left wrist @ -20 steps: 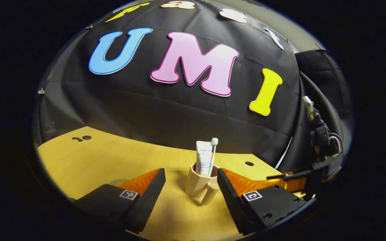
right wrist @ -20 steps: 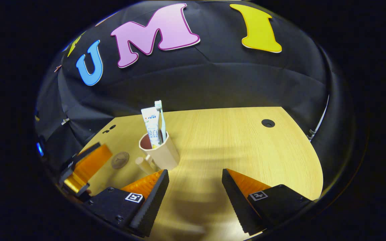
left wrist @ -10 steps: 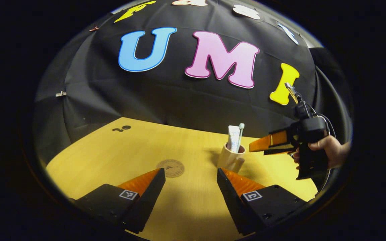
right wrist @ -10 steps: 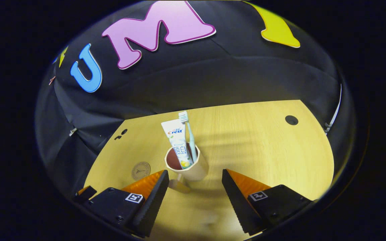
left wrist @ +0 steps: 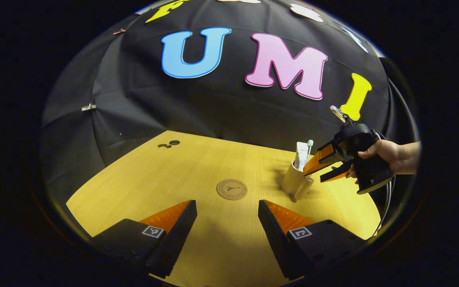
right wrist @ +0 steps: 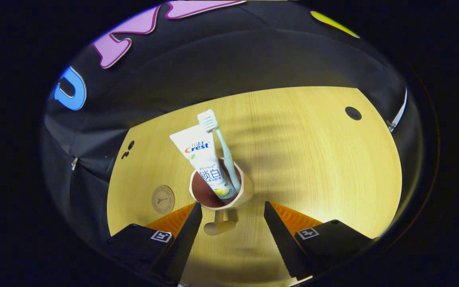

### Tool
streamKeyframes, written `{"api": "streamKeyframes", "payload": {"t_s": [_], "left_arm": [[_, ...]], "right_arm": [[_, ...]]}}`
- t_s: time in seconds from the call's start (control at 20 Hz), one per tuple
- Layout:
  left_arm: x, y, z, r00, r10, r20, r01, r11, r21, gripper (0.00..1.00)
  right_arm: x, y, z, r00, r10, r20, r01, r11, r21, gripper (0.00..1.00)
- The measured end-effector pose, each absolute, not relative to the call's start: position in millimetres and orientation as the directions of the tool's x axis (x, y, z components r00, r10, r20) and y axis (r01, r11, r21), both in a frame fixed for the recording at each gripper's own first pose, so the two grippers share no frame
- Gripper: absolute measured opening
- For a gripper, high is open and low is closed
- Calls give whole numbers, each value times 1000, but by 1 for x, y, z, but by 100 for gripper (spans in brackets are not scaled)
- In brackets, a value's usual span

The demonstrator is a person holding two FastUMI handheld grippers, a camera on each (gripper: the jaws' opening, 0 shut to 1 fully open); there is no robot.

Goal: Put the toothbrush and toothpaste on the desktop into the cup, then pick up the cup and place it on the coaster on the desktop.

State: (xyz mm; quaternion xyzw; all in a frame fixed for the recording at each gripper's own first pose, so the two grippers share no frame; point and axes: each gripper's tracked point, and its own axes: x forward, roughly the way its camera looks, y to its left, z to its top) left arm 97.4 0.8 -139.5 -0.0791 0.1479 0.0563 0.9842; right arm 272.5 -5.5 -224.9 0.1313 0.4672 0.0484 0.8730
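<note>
Two grippers stand wide open and hold nothing: the left gripper (left wrist: 226, 213) sits well back, the coaster (left wrist: 232, 189) at its 12 o'clock and the cup (left wrist: 294, 181) off at 2 o'clock. The right gripper (right wrist: 232, 215) is nearer, poised above the upright cup (right wrist: 242, 194) at its 12 o'clock, handle (right wrist: 219, 225) pointing back between its fingers. Toothpaste (right wrist: 201, 157) and toothbrush (right wrist: 221, 147) stand inside; the coaster (right wrist: 163, 199) lies at the cup's 9 o'clock.

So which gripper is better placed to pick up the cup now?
Right. The right gripper hangs open just above the cup, its handle between the fingers. The left gripper is open too, but farther off, facing the coaster.
</note>
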Motion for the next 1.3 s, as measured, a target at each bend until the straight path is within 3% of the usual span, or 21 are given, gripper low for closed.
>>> {"api": "streamKeyframes", "payload": {"t_s": [0.45, 1.0, 1.2, 1.25, 1.3], "left_arm": [[75, 36, -147, 930, 137, -340, -206, 963, -174, 98], [62, 45, -175, 902, 166, -399, -264, 942, -205, 98], [54, 44, -182, 890, 167, -425, -276, 938, -208, 98], [53, 43, -182, 889, 165, -427, -274, 939, -208, 98], [53, 42, -183, 888, 165, -429, -273, 940, -204, 98]], "right_arm": [[271, 37, -225, 446, 271, -853, 58, 942, 330, 95], [281, 36, -272, 349, 198, -916, 166, 949, 269, 92], [282, 39, -278, 339, 194, -920, 162, 952, 261, 85], [280, 41, -280, 340, 203, -918, 162, 949, 270, 81], [280, 45, -278, 335, 217, -917, 150, 948, 280, 66]]}}
